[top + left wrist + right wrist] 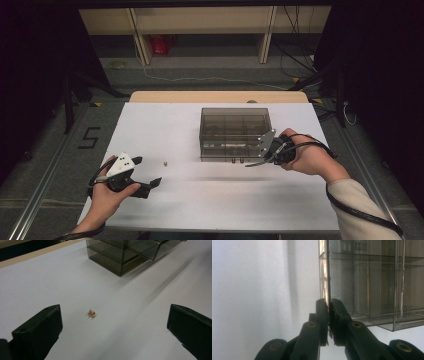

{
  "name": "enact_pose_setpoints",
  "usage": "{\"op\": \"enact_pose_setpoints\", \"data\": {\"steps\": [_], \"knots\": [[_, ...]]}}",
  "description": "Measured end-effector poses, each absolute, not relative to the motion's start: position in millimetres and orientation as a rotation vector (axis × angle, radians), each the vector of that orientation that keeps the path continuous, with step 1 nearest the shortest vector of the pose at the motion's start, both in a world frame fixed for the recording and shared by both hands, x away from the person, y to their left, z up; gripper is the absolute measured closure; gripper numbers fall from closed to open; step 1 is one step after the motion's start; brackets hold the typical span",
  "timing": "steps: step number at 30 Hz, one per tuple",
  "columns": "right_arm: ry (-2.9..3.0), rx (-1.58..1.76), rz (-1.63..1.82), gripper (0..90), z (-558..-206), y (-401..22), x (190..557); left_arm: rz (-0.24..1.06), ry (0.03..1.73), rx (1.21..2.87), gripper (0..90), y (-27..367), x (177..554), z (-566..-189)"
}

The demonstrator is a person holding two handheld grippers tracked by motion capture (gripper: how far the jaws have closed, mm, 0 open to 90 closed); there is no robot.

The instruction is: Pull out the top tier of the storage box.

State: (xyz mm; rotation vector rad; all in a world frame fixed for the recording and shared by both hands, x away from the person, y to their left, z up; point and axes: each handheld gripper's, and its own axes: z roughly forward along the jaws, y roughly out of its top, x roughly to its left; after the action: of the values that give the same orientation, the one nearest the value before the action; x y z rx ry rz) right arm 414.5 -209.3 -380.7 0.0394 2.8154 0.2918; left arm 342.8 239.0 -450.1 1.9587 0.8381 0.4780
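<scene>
A smoky clear drawer box [235, 125] stands mid-table on the white table top [215, 200]. My right gripper [248, 163] reaches in from the right at the box's near right corner. In the right gripper view this gripper [328, 305] is shut on the thin edge of a clear drawer wall [325, 270]. In the left gripper view one drawer [147, 248] sticks out of the box. A tiny gold part [165, 163] lies loose on the table, left of the box. My left gripper [148, 171] stands open just left of it. The gold part [92, 312] lies ahead of this gripper [113, 312], between its two jaws and untouched.
The table's wooden far edge [215, 96] runs behind the box. Beyond it are shelf legs, cables [295, 55] and a red object [160, 44] on the floor. Metal rails [40, 195] flank the table.
</scene>
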Motion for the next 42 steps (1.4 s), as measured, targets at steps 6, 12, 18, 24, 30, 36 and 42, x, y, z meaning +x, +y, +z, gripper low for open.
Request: {"op": "enact_pose_setpoints", "data": {"steps": [6, 12, 18, 24, 30, 36, 42], "knots": [[2.82, 0.041, 0.298, 85.5, -380.8, -209.6, 413.5, 0.478, 0.838, 1.959, 0.0, 238.9, 342.8, -450.1], [2.822, 0.035, 0.29, 85.5, -380.5, -209.4, 412.6, 0.478, 0.838, 1.958, 0.0, 238.9, 342.8, -450.1], [2.821, 0.036, 0.3, 85.6, -381.2, -209.8, 410.8, 0.478, 0.836, 1.959, 0.0, 239.1, 342.8, -449.9], [2.826, 0.028, 0.294, 85.7, -381.1, -209.4, 409.0, 0.479, 0.837, 1.957, 0.0, 238.9, 342.7, -449.8], [2.823, 0.026, 0.302, 85.8, -381.6, -209.4, 407.9, 0.479, 0.838, 1.957, 0.0, 239.0, 342.7, -449.9], [2.826, 0.018, 0.301, 85.8, -381.8, -209.7, 406.2, 0.48, 0.837, 1.958, 0.0, 239.0, 342.7, -449.8], [2.824, 0.02, 0.311, 85.8, -382.4, -210.4, 404.8, 0.48, 0.835, 1.958, 0.0, 239.1, 342.6, -449.7]]}}
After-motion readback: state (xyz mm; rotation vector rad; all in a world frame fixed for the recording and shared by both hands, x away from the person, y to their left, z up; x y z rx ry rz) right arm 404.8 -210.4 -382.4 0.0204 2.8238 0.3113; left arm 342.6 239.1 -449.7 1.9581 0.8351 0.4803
